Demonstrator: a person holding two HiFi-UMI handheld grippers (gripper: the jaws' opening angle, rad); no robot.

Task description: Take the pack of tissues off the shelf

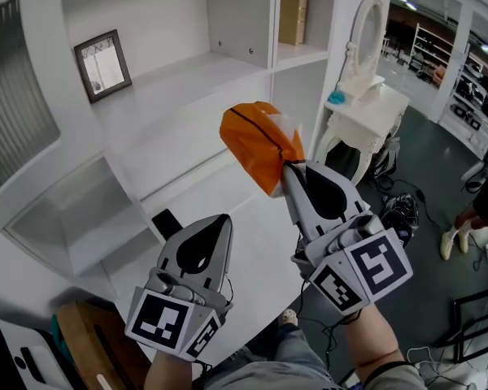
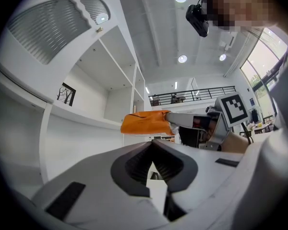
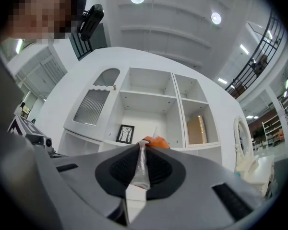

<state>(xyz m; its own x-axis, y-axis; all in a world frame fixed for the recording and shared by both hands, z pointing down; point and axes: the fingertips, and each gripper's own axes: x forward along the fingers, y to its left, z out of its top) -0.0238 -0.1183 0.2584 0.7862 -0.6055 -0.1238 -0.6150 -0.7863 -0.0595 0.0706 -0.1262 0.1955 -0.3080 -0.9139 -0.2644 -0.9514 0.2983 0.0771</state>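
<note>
My right gripper (image 1: 291, 169) is shut on the clear plastic edge of an orange pack of tissues (image 1: 256, 140), which hangs in the air in front of the white shelf (image 1: 179, 80), clear of its boards. In the right gripper view the pack (image 3: 156, 142) peeks over the jaw tips (image 3: 140, 147), with the plastic flap pinched between them. My left gripper (image 1: 224, 218) is lower and to the left, shut and empty. Its own view shows the pack (image 2: 144, 122) above and beyond its jaws (image 2: 153, 143).
A framed picture (image 1: 102, 65) leans on the shelf board at the left. A tan box (image 1: 294, 13) stands in the upper right compartment. A white dressing table with an oval mirror (image 1: 362, 96) is to the right. A person's feet (image 1: 455, 238) and cables are on the floor.
</note>
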